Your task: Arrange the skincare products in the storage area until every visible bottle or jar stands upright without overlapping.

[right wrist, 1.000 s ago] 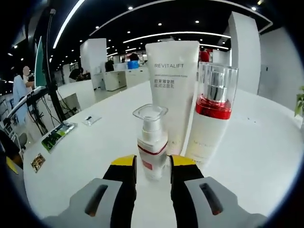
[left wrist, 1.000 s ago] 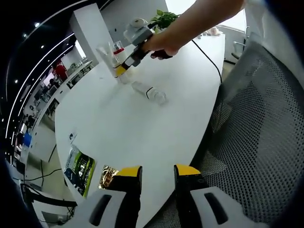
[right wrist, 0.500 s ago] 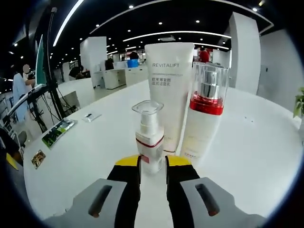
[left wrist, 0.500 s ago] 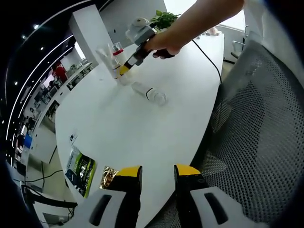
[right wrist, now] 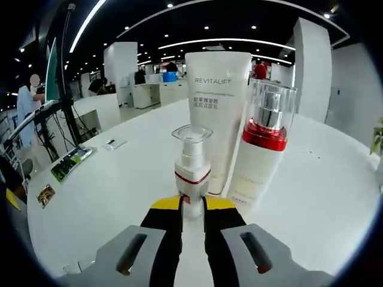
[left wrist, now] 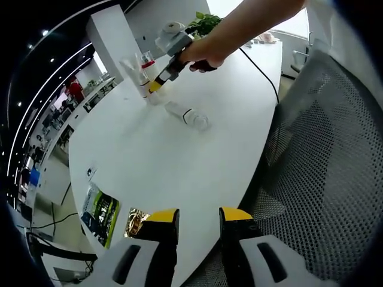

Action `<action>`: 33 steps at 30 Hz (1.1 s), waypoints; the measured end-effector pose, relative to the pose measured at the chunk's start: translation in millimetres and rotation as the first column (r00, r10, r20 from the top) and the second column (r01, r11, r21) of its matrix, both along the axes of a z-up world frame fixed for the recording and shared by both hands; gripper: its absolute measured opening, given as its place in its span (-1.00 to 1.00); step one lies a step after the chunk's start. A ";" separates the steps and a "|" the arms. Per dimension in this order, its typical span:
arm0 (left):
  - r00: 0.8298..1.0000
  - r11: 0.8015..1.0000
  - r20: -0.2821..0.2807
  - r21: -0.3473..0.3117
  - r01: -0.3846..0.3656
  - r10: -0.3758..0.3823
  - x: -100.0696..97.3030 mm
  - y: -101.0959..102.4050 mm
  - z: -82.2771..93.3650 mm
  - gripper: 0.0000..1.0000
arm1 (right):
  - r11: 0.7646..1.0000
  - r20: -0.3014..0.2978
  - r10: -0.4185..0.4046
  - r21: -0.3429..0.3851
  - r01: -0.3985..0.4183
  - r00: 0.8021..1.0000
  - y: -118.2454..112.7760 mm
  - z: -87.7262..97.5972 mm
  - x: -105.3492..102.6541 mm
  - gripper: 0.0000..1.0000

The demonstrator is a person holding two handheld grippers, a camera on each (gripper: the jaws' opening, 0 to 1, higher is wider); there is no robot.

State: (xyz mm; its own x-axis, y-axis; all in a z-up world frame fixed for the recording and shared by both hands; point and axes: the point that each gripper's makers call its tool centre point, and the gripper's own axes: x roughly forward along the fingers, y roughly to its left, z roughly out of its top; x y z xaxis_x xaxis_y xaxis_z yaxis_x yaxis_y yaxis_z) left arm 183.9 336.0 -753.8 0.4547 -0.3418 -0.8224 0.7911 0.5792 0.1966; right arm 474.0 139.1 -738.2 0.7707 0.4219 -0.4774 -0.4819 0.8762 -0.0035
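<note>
A small white pump bottle (right wrist: 191, 173) with a red band stands upright on the white table (right wrist: 108, 191). My right gripper (right wrist: 192, 206) is shut on its base. Close behind it stand a white REVITALIFT tube (right wrist: 218, 113) and a taller bottle (right wrist: 266, 143) with a red collar and clear cap. From the left gripper view, a person's hand holds the right gripper (left wrist: 153, 87) against that upright group (left wrist: 139, 69) at the far end of the table. A clear bottle (left wrist: 188, 115) lies on its side nearby. My left gripper (left wrist: 198, 218) hangs open at the table's near edge, holding nothing.
A black mesh chair (left wrist: 323, 149) stands right of the table. A green packet (left wrist: 99, 212) and a gold packet (left wrist: 136, 222) lie near the table's edge. A black cable (left wrist: 260, 69) crosses the far end, near a plant (left wrist: 206, 24). Office desks and people are in the background.
My right gripper's jaws have drawn together onto the base of the small pump bottle. The left gripper has stayed open and almost still.
</note>
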 end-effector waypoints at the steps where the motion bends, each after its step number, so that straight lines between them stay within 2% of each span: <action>1: 1.000 1.000 0.001 0.000 0.000 0.000 0.2 0.0 0.2 -0.45 | 1.000 0.000 0.000 0.000 0.000 1.000 0.0 -0.1 -0.4 -0.78; 8: 1.000 1.000 -0.004 0.002 -0.005 0.005 0.7 0.8 -1.1 -0.45 | 0.999 -0.026 0.017 0.030 -0.016 1.000 4.9 -0.5 -12.9 -0.72; 9: 1.000 1.000 -0.006 0.001 -0.007 0.007 0.6 0.8 -1.4 -0.45 | 0.996 -0.035 0.065 0.057 -0.063 0.997 11.4 0.3 -19.6 -0.72; 10: 1.000 1.000 -0.009 0.002 -0.008 0.008 0.3 1.0 -1.7 -0.45 | 0.990 -0.080 0.116 0.084 -0.109 0.990 17.1 -2.4 -29.7 -0.71; 12: 1.000 1.000 -0.007 0.005 -0.006 0.006 0.6 1.3 -1.8 -0.45 | 0.984 -0.081 0.161 0.091 -0.154 0.984 19.4 0.5 -37.1 -0.71; 13: 1.000 1.000 -0.006 0.003 -0.007 0.007 0.7 1.1 -1.6 -0.45 | 0.974 -0.080 0.217 0.078 -0.211 0.973 21.0 2.6 -44.5 -0.71; 16: 1.000 1.000 -0.009 0.006 -0.007 0.007 0.4 1.5 -2.4 -0.45 | 0.948 -0.099 0.319 0.046 -0.315 0.943 21.4 5.6 -60.2 -0.69; 18: 1.000 1.000 -0.011 0.005 -0.006 0.006 0.1 1.0 -2.4 -0.45 | 0.915 -0.134 0.403 0.026 -0.403 0.905 23.1 4.9 -73.3 -0.64; 20: 1.000 1.000 -0.009 0.007 -0.004 0.004 0.1 1.0 -2.3 -0.45 | 0.871 -0.173 0.483 0.002 -0.491 0.858 25.8 3.4 -85.1 -0.56; 21: 1.000 1.000 -0.010 0.006 -0.004 0.004 -0.1 0.8 -2.4 -0.45 | 0.844 -0.181 0.521 -0.033 -0.535 0.834 26.2 3.2 -88.8 -0.53; 22: 1.000 1.000 -0.012 0.006 -0.005 0.005 -0.3 0.9 -2.7 -0.45 | 0.800 -0.197 0.577 -0.058 -0.597 0.793 29.8 4.6 -96.6 -0.52; 23: 1.000 1.000 -0.016 0.007 -0.005 0.005 -0.6 1.0 -3.5 -0.45 | 0.777 -0.212 0.601 -0.072 -0.626 0.770 31.6 5.5 -100.7 -0.51; 24: 1.000 1.000 -0.027 0.013 -0.009 0.009 -1.8 1.9 -5.3 -0.45 | 0.732 -0.227 0.649 -0.072 -0.677 0.726 37.4 7.5 -108.1 -0.48; 25: 1.000 1.000 -0.027 0.015 -0.008 0.008 -1.8 2.1 -5.2 -0.45 | 0.699 -0.251 0.677 -0.072 -0.711 0.692 40.4 7.2 -114.5 -0.44; 26: 0.999 1.000 -0.031 0.015 -0.007 0.008 -2.1 2.1 -5.8 -0.45 | 0.668 -0.262 0.695 -0.108 -0.736 0.670 41.1 6.2 -116.0 -0.40; 27: 0.999 1.000 -0.047 0.013 -0.010 0.010 -3.8 1.8 -8.0 -0.45 | 0.588 -0.272 0.738 -0.190 -0.786 0.618 42.8 4.5 -118.8 -0.32; 28: 0.998 1.000 -0.058 0.020 -0.014 0.015 -5.2 3.2 -9.4 -0.45 | 0.561 -0.280 0.750 -0.211 -0.801 0.599 43.1 3.4 -120.1 -0.25; 29: 0.999 1.000 -0.044 0.025 -0.009 0.010 -3.8 3.9 -8.4 -0.45 | 0.458 -0.345 0.777 -0.264 -0.849 0.527 43.7 -3.2 -129.1 -0.18; 30: 0.999 1.000 -0.036 0.023 -0.011 0.012 -2.7 3.9 -7.5 -0.45 | 0.439 -0.350 0.784 -0.271 -0.857 0.512 45.4 -4.2 -130.6 -0.13; 31: 0.999 1.000 -0.036 0.016 -0.015 0.015 -2.4 3.4 -6.9 -0.45 | 0.375 -0.365 0.808 -0.288 -0.881 0.463 51.4 -6.5 -135.8 -0.12; 32: 0.999 1.000 -0.038 0.017 -0.018 0.019 -2.7 3.7 -7.2 -0.45 | 0.322 -0.390 0.818 -0.298 -0.899 0.423 51.4 -10.6 -138.7 -0.10; 33: 0.999 0.999 -0.037 0.027 -0.020 0.021 -2.7 5.3 -7.6 -0.45 | 0.234 -0.433 0.817 -0.357 -0.904 0.382 48.8 -17.8 -137.9 -0.09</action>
State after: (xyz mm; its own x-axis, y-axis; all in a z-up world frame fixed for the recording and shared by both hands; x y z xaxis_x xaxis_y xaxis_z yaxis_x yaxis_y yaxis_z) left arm 181.3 341.3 -761.4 0.4301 -0.3110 -0.8475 0.7863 0.5903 0.1824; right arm 336.1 188.0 -756.0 0.0040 0.4759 -0.8795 -0.9758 -0.1905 -0.1075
